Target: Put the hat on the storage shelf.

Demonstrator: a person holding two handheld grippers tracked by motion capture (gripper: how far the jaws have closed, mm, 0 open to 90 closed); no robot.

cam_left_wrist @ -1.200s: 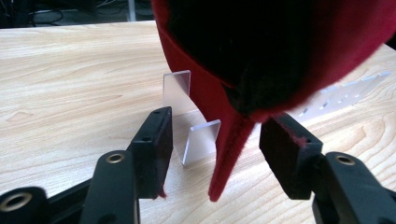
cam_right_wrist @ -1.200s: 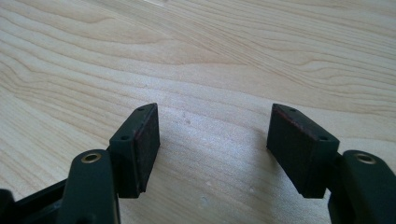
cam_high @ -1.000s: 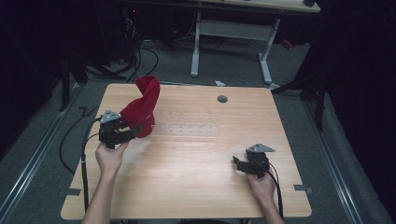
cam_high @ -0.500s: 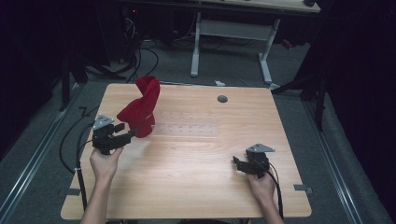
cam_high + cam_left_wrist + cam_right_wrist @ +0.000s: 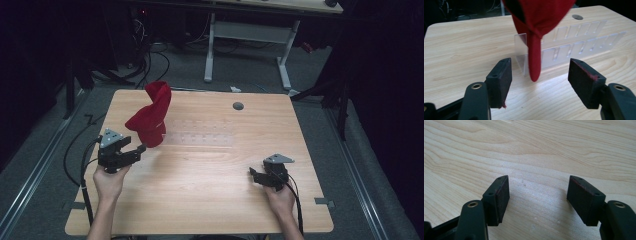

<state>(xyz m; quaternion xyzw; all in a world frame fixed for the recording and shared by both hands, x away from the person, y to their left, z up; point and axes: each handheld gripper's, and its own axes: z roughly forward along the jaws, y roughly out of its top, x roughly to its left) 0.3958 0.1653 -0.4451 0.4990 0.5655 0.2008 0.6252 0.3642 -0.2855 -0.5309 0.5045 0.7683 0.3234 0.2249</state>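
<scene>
- The left tongs (image 5: 131,151) stand spread, nothing between the pads; their jaws have just been opening, and in the left gripper view the red cloth (image 5: 536,27) hangs free in the gap ahead of them, touched by neither pad.
- The right tongs (image 5: 256,175) are also spread and empty, low over bare wood near the person's edge of the desk (image 5: 210,200), well apart from the cloth.
- The red cloth (image 5: 150,117) is draped upright over the left end of a clear plastic rack (image 5: 564,47), which lies flat toward the middle of the desk; one narrow red tail dangles down just in front of the rack's end wall.
- Beyond the rack, a small round grey cap (image 5: 238,106) sits in the desk top near the far edge.
- Risk, as a judgement: the cloth looks top-heavy and loosely balanced, so it could slump off the rack by its own weight. A pad brushing the dangling tail as the left tongs move could drag it down, or shift the light rack.
- Compared with the earlier frames, the left tongs were right at the cloth's lower edge; now they sit nearer the person and to the left of it, clear of the fabric. The cloth keeps its place and shape, and the right hand (image 5: 280,200) is where it was.
</scene>
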